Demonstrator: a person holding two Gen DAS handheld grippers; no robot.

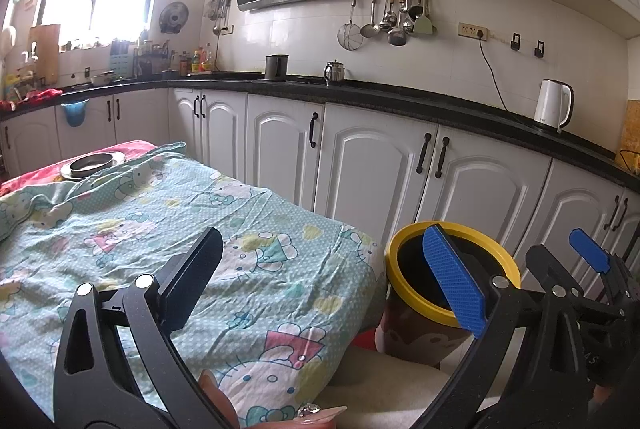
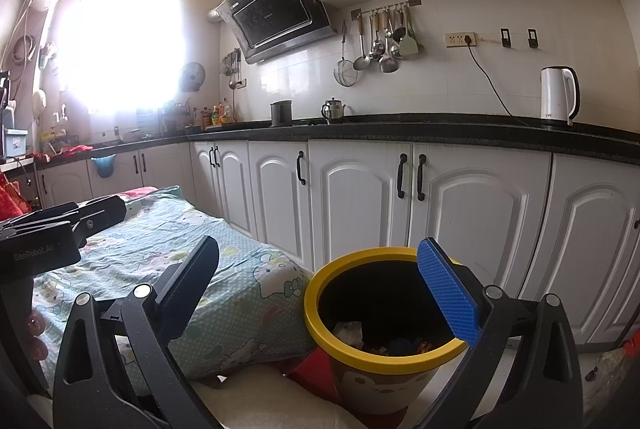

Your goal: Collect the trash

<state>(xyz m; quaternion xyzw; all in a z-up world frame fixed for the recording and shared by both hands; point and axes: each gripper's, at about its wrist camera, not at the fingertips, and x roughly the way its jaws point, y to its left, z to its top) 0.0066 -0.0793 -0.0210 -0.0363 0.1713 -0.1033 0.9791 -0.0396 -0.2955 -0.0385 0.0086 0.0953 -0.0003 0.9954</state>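
Both grippers are hanging right up in the lenses with their tongs spread wide apart and nothing between them: the left gripper [image 1: 324,277] is sitting over the cartoon-cat tablecloth [image 1: 160,229], and the right gripper [image 2: 328,289] is hovering at the yellow-rimmed trash bin [image 2: 360,377]. That bin is standing upright just beside the table's near corner, long axis vertical, mouth pointing straight up. From the right wrist you're looking down into it and seeing trash [image 2: 384,339] piling in the bottom, some white crumpled stuff plus darker bits; the left wrist is only catching a black interior. Left wrist is also showing a metal dish [image 1: 93,164] sitting on the far end of the cloth, which the right view isn't catching since the other gripper's body is blocking that side. White kettle [image 2: 558,95] is standing on the black counter in both.
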